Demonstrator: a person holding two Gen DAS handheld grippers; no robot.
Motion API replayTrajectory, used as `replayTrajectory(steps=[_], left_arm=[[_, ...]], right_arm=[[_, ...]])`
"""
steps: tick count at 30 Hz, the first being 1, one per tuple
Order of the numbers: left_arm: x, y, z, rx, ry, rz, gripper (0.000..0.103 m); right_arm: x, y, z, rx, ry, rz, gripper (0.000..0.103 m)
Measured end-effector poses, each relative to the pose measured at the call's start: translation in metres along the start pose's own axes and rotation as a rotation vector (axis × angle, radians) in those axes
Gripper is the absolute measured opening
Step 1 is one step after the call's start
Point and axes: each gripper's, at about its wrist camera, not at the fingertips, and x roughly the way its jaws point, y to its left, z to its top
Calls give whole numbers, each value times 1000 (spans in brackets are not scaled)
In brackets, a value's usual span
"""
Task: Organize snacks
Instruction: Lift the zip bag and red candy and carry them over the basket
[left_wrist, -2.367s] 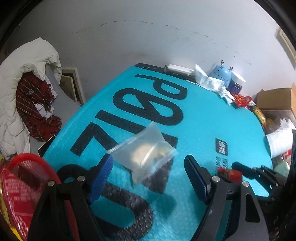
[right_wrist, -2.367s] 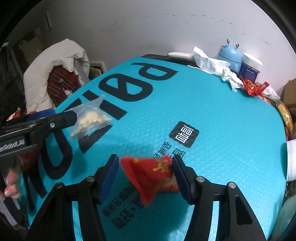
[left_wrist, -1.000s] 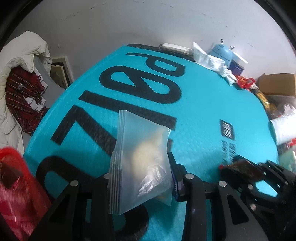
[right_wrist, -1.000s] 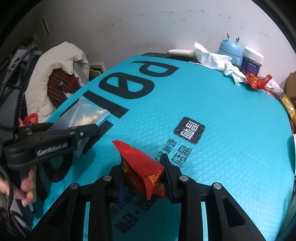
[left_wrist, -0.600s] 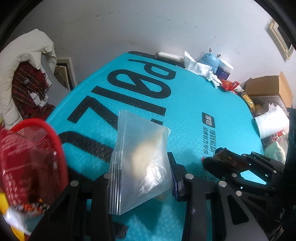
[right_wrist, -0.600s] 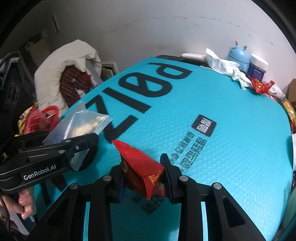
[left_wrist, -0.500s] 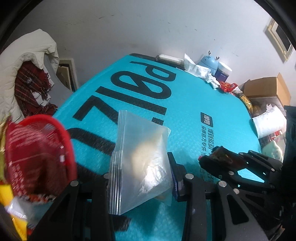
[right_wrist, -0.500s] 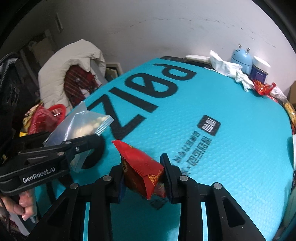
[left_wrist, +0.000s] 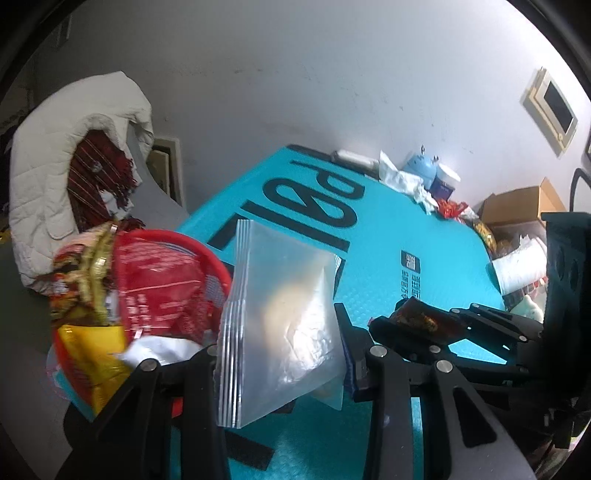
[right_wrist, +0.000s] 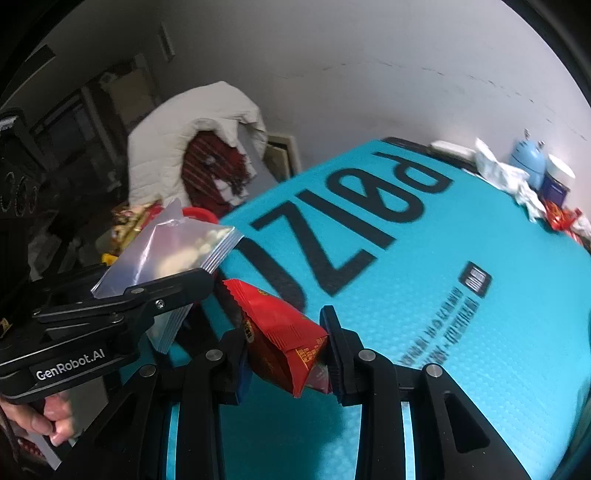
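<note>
Both jaws, clamped on clear bag (left_wrist: 280, 317) and red packet (right_wrist: 284, 339), neared red basket (left_wrist: 173, 240); "GenRobot.AI" legible.

A broad teal foam mat (left_wrist: 373, 236) with big black lettering covers the tabletop. At its far edge sit a crumpled white tissue (left_wrist: 400, 179), a small pale-blue round gadget with little antlers (left_wrist: 423, 167) and a dark-blue jar with a white lid (left_wrist: 445, 182), the three close together. Off the table's left, a white quilted jacket (right_wrist: 192, 147) drapes over something (a chair, perhaps), a dark red plaid scarf (right_wrist: 218, 173) tucked inside. An open brown cardboard box (left_wrist: 517, 206) stands at the right, and a cream-framed panel (left_wrist: 552, 112) hangs on the grey wall (left_wrist: 295, 66).
</note>
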Motion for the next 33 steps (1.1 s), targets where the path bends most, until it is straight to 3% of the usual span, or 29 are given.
replayTrajectory(steps=[19,33], left_arm=[[-72,45,12,-86,-138,67,36],[-81,94,10,-159,-165,173,36]], right_arm=[[-7,61,42,-123,-66,110,32],[38,88,63,-194,-17,136,32]])
